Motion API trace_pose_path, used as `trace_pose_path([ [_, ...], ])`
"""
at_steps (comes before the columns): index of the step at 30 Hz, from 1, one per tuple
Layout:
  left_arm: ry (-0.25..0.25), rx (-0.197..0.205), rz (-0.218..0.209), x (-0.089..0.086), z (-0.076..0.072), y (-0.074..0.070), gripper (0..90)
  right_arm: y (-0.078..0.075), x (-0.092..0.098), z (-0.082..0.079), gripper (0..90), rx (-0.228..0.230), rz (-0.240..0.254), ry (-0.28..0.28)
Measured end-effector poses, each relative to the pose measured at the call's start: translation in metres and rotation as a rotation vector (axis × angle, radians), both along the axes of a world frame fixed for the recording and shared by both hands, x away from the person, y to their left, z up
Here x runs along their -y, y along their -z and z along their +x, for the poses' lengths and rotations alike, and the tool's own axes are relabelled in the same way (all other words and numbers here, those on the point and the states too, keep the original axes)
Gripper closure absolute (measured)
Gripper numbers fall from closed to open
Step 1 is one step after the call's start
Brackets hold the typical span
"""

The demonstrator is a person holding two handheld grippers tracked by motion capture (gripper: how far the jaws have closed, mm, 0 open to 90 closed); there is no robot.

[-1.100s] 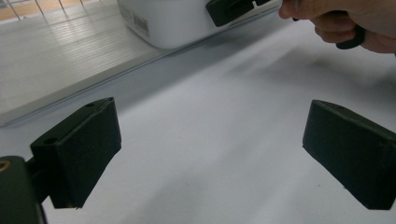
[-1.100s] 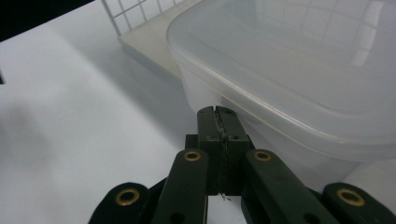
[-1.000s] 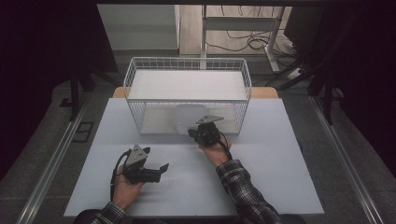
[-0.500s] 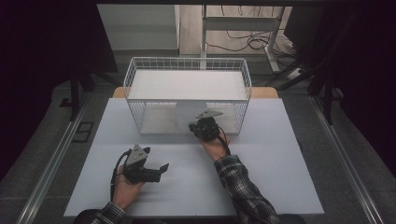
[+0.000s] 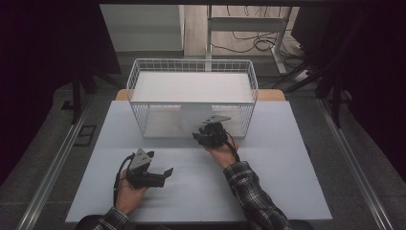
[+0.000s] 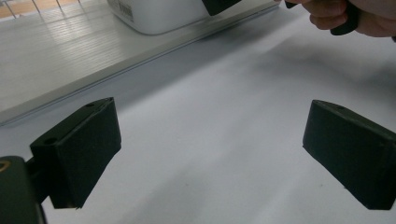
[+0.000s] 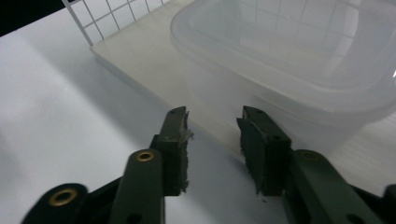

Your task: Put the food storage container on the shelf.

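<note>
The left gripper (image 6: 210, 154) hangs over the white table (image 6: 210, 130), its jaws spread wide apart with nothing between them. Ahead and beyond, a white container (image 6: 159, 14) sits on a pale board (image 6: 56, 60). A hand (image 6: 355, 16) grips a dark handle ahead toward the right-hand jaw.

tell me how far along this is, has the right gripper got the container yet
Not yet. Done: the right gripper has reached the clear plastic container on the wire rack's lower shelf. In hand: nothing; its jaws are open just short of the container. The left gripper waits open over the table. Grasping remains.
</note>
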State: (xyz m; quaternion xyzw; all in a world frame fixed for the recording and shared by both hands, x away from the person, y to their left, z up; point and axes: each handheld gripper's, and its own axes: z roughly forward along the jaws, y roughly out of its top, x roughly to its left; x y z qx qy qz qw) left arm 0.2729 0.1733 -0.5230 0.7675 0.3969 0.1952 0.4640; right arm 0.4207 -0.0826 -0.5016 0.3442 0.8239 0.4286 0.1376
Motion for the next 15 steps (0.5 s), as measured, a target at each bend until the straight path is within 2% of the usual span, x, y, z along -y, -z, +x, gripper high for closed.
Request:
trace_pose_path([
  [9, 0.008, -0.005, -0.001, 0.000, 0.001, 0.001, 3.6, -0.003, 0.006, -0.008, 39.8, -0.004, -0.004, -0.009],
  [11, 0.013, -0.007, -0.005, 0.000, 0.001, 0.002, 3.3, -0.006, 0.007, -0.012, 33.7, 0.002, -0.011, -0.026],
  [15, 0.017, -0.012, -0.010, 0.000, 0.002, 0.003, 3.0, -0.007, 0.007, -0.016, 29.0, 0.013, -0.021, -0.042],
])
